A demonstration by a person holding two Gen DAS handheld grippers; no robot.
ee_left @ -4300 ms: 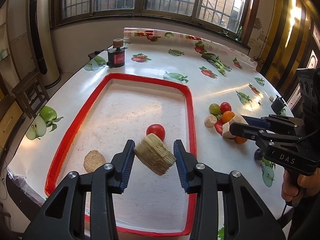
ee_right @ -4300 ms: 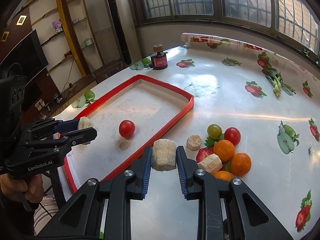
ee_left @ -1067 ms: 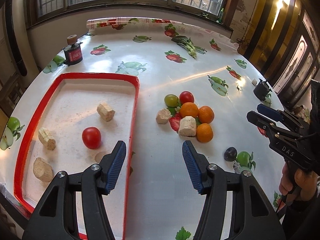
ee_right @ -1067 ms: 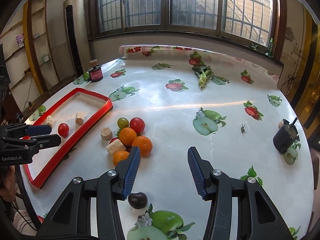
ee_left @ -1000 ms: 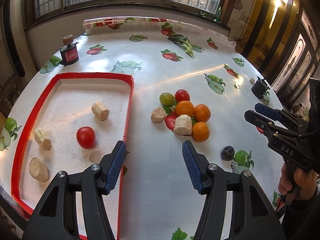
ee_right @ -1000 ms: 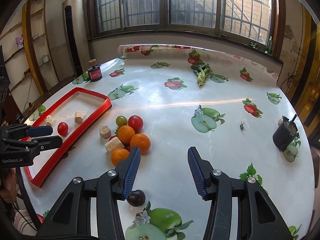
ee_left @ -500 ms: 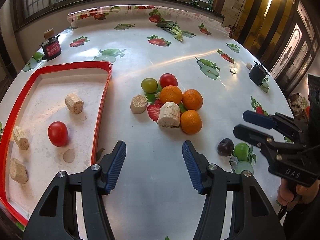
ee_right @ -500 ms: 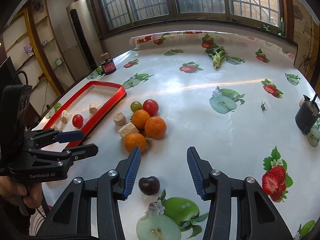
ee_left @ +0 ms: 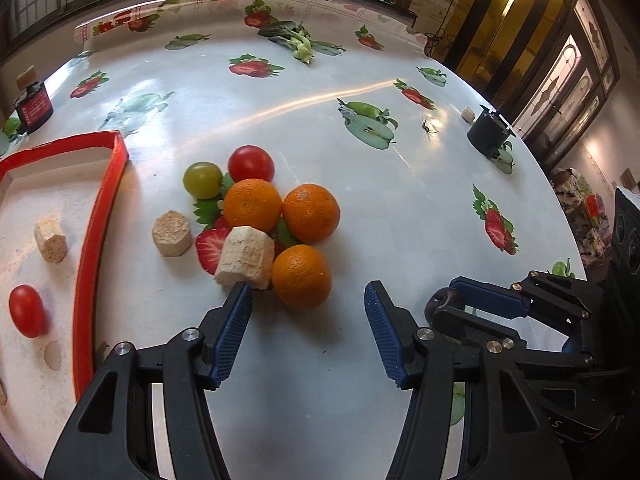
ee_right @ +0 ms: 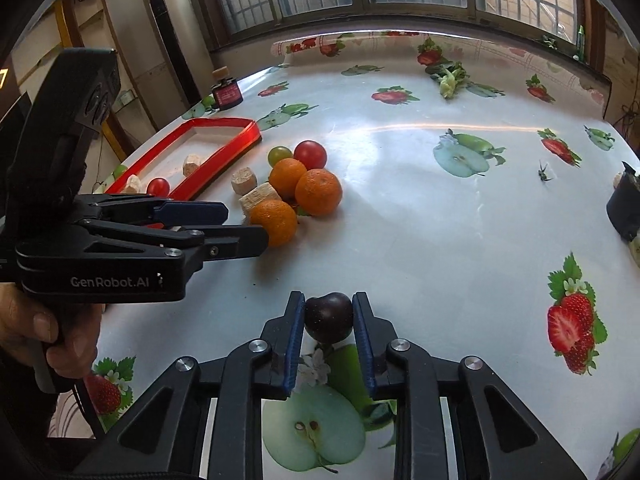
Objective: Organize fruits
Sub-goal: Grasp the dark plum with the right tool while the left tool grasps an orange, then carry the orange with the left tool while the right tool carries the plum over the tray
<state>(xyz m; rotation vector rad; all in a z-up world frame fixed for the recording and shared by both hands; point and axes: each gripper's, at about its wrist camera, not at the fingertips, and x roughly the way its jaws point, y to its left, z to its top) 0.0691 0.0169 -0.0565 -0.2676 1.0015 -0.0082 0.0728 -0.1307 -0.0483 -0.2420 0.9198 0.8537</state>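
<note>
A: Where is the dark plum [ee_right: 329, 317] now?

B: It sits between the two blue pads of the right gripper [ee_right: 329, 320], low over the table [ee_right: 400, 208], above a printed green apple. The pads press on both its sides, so I judge the right gripper is closed on it. I cannot tell if it is lifted or resting on the cloth.

A: How does it look?

B: Round, nearly black with a purple shine, smooth skin, a small dent at the top. It has no clear long axis, so the angle of the grip matters little. I think it is firm but may slip.

A: And the red tray [ee_right: 224, 148]?

B: It lies forward and to the left of the plum, beyond the pile of fruits. This is the relation for the next move: the plum must travel left and away, over or around the pile. Inside the tray I see a red tomato [ee_right: 158, 187] and some pale blocks.

A: What is in the pile?

B: Three oranges [ee_left: 302, 276], a red tomato and a green tomato [ee_left: 202, 179], a strawberry half [ee_left: 210, 249] and two pale blocks, all touching or close.

A: The left gripper [ee_left: 308, 320]?

B: Wide open, holding nothing. Its left pad is just beside a pale block [ee_left: 246, 256], and the nearest orange lies just ahead of the gap. The left gripper is nearer to the pile and to the tray.
</note>
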